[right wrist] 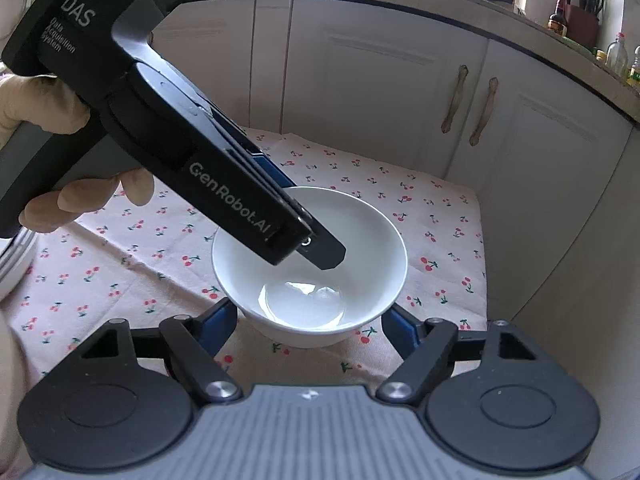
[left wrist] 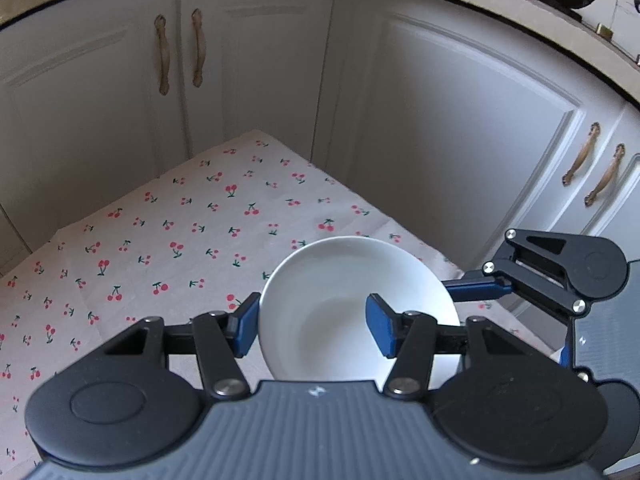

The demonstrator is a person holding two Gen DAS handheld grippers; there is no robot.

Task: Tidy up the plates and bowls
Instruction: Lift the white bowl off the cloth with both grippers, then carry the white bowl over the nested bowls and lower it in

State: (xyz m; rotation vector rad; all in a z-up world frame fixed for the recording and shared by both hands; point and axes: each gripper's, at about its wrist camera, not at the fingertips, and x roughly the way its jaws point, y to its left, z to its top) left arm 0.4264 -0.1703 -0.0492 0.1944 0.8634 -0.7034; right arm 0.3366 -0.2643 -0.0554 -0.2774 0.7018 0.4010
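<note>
A white bowl (left wrist: 352, 292) (right wrist: 340, 248) sits on the cherry-print cloth (left wrist: 168, 240) (right wrist: 432, 216). My left gripper (left wrist: 312, 322) straddles its left rim, one blue pad outside and one inside the bowl; the pads look apart from the wall. In the right wrist view the left gripper (right wrist: 316, 246) reaches down into the bowl from the upper left. My right gripper (right wrist: 310, 326) is open, its blue pads on either side of the bowl's near base. It also shows at the right in the left wrist view (left wrist: 480, 286).
White cabinet doors with bronze handles (left wrist: 164, 54) (right wrist: 472, 104) close in behind and to the right of the cloth. A white dish edge (right wrist: 12, 264) lies at the far left. Bottles and a knife block (right wrist: 580, 12) stand on the counter above.
</note>
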